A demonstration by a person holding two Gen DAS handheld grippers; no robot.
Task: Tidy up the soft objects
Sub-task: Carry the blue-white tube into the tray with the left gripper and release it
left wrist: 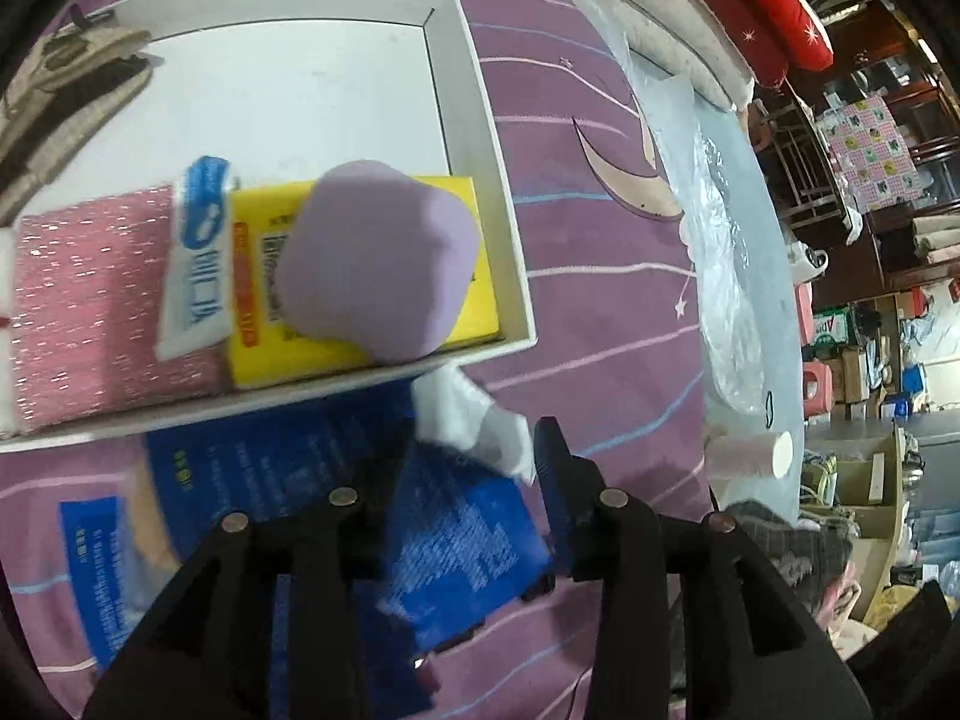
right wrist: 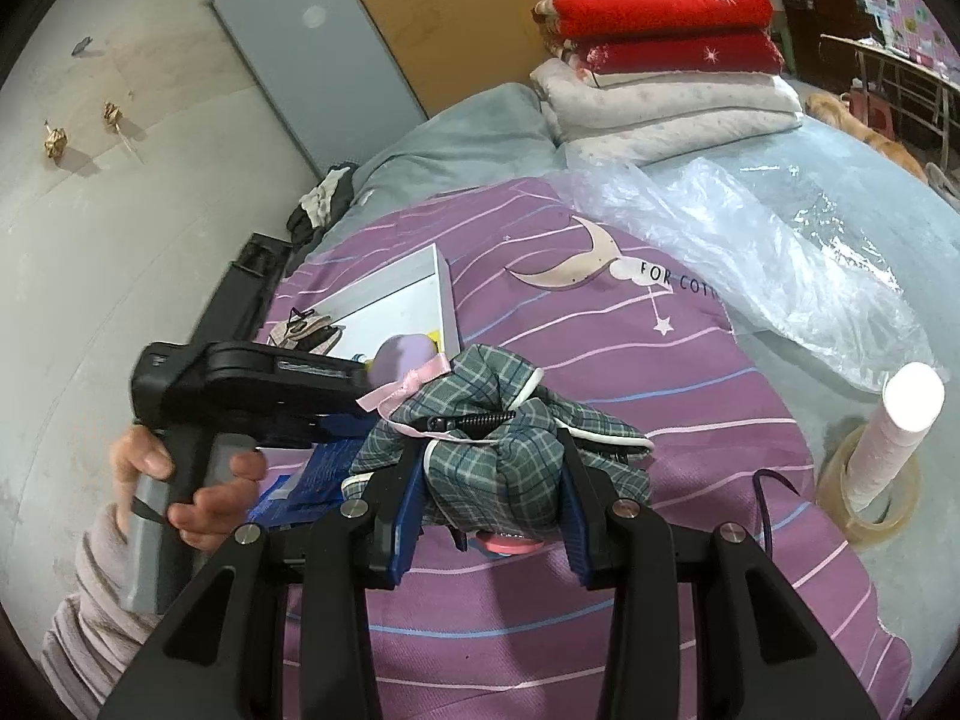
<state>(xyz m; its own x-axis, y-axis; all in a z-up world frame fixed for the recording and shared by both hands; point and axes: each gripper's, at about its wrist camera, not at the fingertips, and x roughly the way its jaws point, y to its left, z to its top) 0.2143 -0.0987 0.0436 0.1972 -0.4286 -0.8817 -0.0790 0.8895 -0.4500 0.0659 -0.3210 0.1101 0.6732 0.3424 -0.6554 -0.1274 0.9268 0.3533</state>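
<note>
A white box point(left wrist: 480, 120) lies on the purple striped bedcover. In it are a pink glittery sponge point(left wrist: 90, 300), a yellow sponge pack point(left wrist: 360, 348), a lilac puff point(left wrist: 378, 264) on top, a blue-white packet point(left wrist: 198, 252) and a beige knit item point(left wrist: 66, 90). My left gripper point(left wrist: 480, 480) is shut on a blue printed packet point(left wrist: 456, 540) with white tissue, just in front of the box. My right gripper point(right wrist: 489, 498) is shut on a green plaid pouch point(right wrist: 498, 450) with a pink ribbon, above the cover. The box also shows in the right wrist view point(right wrist: 444, 294).
Folded red and white quilts point(right wrist: 660, 60) are stacked at the back. A clear plastic bag point(right wrist: 750, 240) lies on the blue sheet. A white roll point(right wrist: 894, 432) stands in a tape ring point(right wrist: 870, 516) at the right. The wall is at the left.
</note>
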